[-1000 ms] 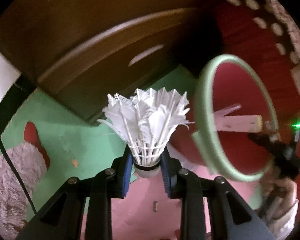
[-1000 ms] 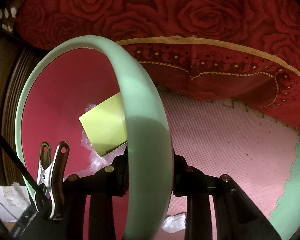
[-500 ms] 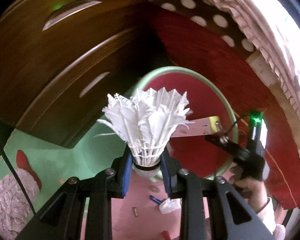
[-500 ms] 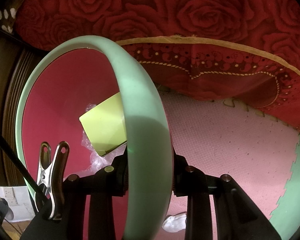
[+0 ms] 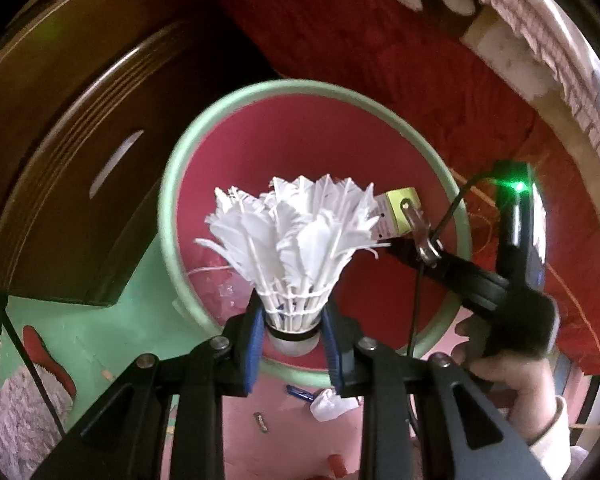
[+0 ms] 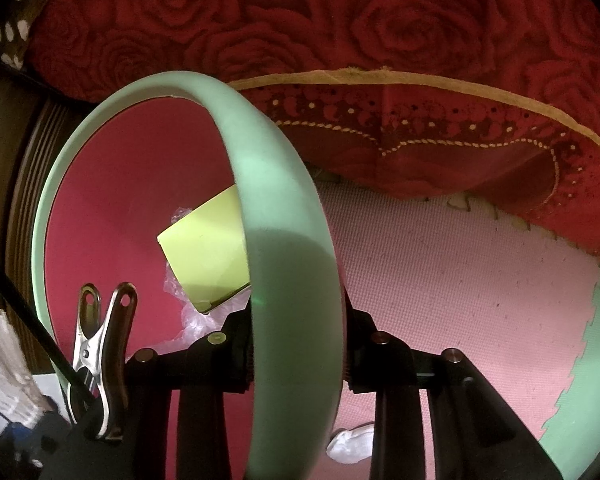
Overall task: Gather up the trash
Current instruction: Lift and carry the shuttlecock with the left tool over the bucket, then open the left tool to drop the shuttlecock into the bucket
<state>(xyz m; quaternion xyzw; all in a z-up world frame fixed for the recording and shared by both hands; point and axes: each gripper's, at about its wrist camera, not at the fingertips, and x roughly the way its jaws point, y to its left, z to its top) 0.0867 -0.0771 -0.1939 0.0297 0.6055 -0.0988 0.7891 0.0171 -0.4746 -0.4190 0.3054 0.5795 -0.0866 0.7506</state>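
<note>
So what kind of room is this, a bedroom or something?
Probably a bedroom at home: a red rose-patterned bedspread hangs over the pink and green foam floor mats, and a dark wooden cabinet stands beside the green-rimmed bin.

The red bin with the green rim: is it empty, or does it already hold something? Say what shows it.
Not empty. Inside the bin, the right wrist view shows a yellow-green box lying on crumpled clear plastic.

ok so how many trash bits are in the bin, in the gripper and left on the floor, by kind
Yellow-green cardboard box in the red bin with mint rim: 1
Clear crinkled plastic wrap in the bin: 1
White feather shuttlecock in the left gripper: 1
Crumpled white paper on the floor: 1
Small blue piece on the floor: 1
Total: 5
</note>
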